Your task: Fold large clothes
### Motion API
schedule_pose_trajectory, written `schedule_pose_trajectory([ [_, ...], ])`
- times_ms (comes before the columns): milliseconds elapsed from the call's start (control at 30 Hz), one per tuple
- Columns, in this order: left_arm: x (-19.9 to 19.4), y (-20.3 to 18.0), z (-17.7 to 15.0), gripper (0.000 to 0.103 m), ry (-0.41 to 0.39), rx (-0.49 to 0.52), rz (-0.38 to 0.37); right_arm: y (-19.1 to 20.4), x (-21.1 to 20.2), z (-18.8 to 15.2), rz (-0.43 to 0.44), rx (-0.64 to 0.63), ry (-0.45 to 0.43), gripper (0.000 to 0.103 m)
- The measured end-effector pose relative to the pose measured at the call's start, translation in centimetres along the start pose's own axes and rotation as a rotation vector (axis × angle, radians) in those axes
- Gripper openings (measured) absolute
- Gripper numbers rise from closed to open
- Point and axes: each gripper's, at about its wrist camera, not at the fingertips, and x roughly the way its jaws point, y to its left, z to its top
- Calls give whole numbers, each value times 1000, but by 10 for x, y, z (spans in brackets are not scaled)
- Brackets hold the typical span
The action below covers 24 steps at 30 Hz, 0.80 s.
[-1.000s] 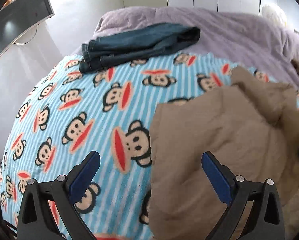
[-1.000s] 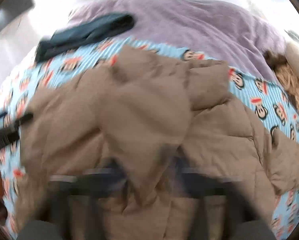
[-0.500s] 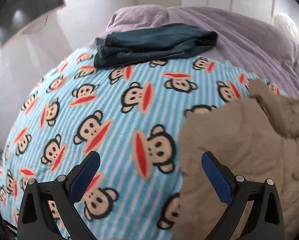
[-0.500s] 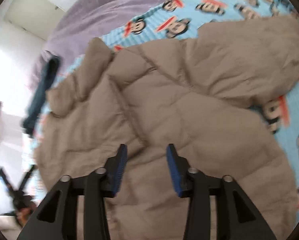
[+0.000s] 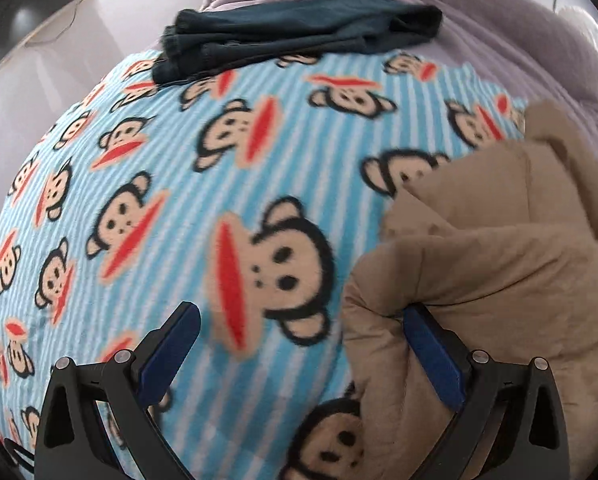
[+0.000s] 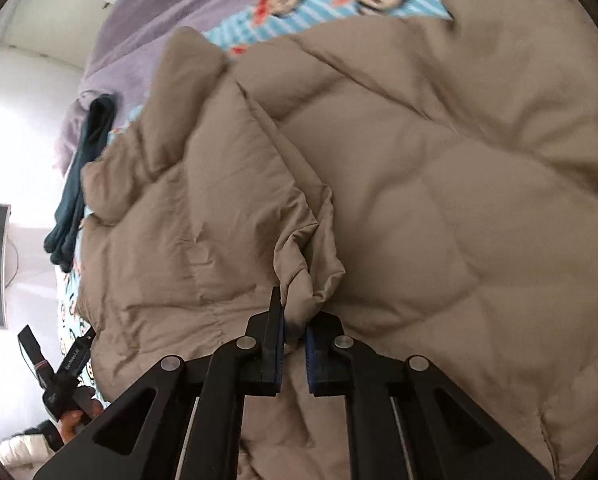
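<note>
Right gripper point(image 6: 295, 336) pinching a bunched fold of the tan quilted coat point(image 6: 439, 184), bulk spreading toward upper right of frame. Left gripper point(image 5: 299, 356) spread wide, right pad apparently touching the coat's edge point(image 5: 379, 320) at lower right.

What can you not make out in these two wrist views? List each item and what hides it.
- Jacket: its far side is cut off by the right view's edge, so its whole shape is unknown.
- Blanket under the jacket: covered in both views.
- Jeans: folds blurred in the left view.
- Left claw: jaws cropped in the right view.
</note>
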Motion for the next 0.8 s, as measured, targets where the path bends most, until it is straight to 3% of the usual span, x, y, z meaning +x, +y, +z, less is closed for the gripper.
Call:
schedule_pose_trajectory([
  [167, -12, 1, 3, 102, 20, -5, 27, 1, -2, 2, 2, 17, 23, 11],
  [400, -71, -1, -22, 102, 34, 33, -40, -10, -41, -11, -23, 9, 39, 26],
  [500, -98, -22, -45, 102, 58, 93, -89, -16, -61, -19, -33, -4, 32, 40],
  [567, -110, -39, -60, 102, 80, 130, -125, -25, -77, -26, -36, -9, 19, 56],
  [800, -140, -121, -128, 102, 224, 258, -275, -75, -120, -54, -57, 23, 23, 61],
])
